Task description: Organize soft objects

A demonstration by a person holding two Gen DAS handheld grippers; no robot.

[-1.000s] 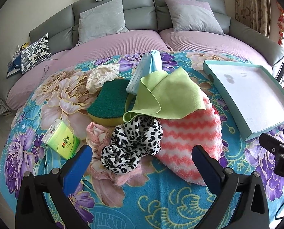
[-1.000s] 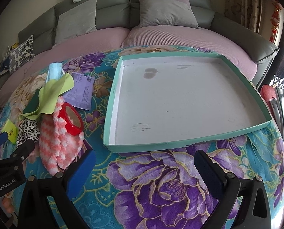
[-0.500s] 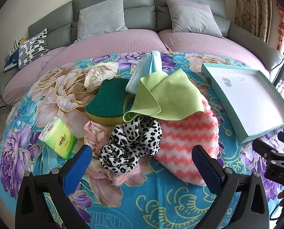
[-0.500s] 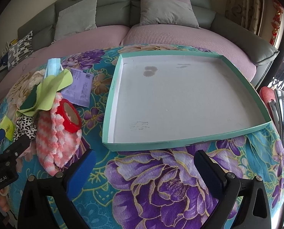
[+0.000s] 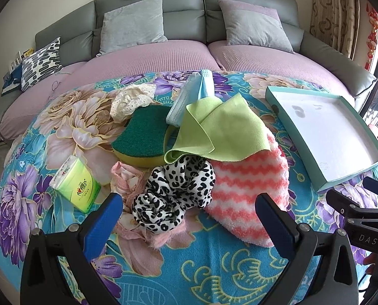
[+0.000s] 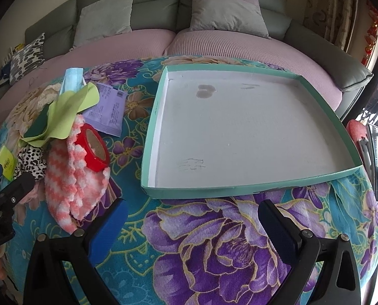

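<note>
So the pile of soft stuff is sitting dead ahead of the left gripper [image 5: 189,212], basically at 12 o'clock from it, with the leopard scrunchie [image 5: 175,195] as the closest piece, lying right between the two fingers' line of travel. The pink-and-white fuzzy cloth [image 5: 250,190] is just at 1 o'clock, touching the scrunchie, and the green cloth [image 5: 224,132] is draped over both from behind. The tray [image 5: 323,132] is way off at 2 o'clock from this side, but from the right gripper [image 6: 192,218] it's straight at 12, so I'd guess left picks and right stays by the tray. The cloth runs roughly 11-to-5 lengthwise. Both grippers are spread wide, holding nothing and touching nothing that I can see. Tray has nothing in it, so sorting hasn't really started.
</note>
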